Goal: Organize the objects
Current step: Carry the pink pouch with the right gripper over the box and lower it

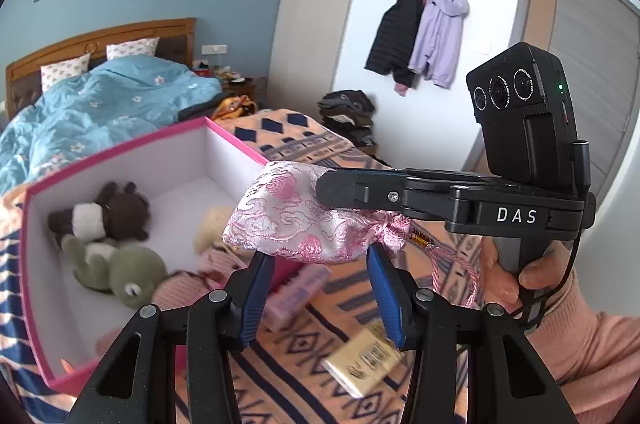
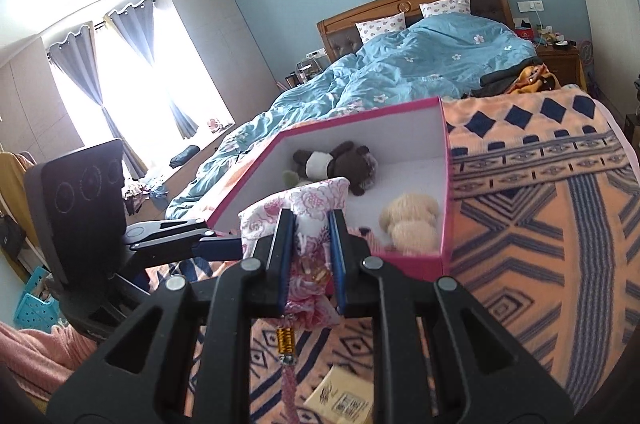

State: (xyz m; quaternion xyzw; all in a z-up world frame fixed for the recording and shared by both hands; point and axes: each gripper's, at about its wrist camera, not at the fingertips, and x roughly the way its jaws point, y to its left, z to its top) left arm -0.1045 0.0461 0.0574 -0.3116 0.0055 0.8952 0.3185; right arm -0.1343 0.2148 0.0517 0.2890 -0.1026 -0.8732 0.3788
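A pink-and-white brocade drawstring pouch [image 1: 308, 212] hangs in the air just in front of the near rim of an open pink box [image 1: 120, 152], carried between two pairs of tongs above the patterned blanket [image 2: 540, 224] at the foot of the bed. The right tongs [image 2: 312, 256] are clamped narrow on its gathered neck, so its long axis runs away from them toward the box, with the tasselled cord [image 2: 286, 352] trailing back beneath them. The left tongs [image 1: 316, 288] come at the same pouch from the side; their blue pads [image 1: 256, 288] stand apart at its lower edge, and from the right wrist view one finger reaches the cloth's left side, but whether they press on it cannot be told. The box lies directly ahead of and slightly below the pouch, and the right hand [image 1: 516, 272], which has the firm grip, looks better placed to carry it over the rim.

The pouch is soft satin, woven with pink roses and cloud scrolls, puckered at the mouth and plump at the closed end; a gold coil binds the cord. Inside the white-lined box lie a brown-and-white plush animal [image 2: 340, 164], a green plush frog [image 1: 124, 272] and a cream plush toy [image 2: 408, 220]. On the blanket below, a small yellow packet [image 1: 364, 360] lies loose.
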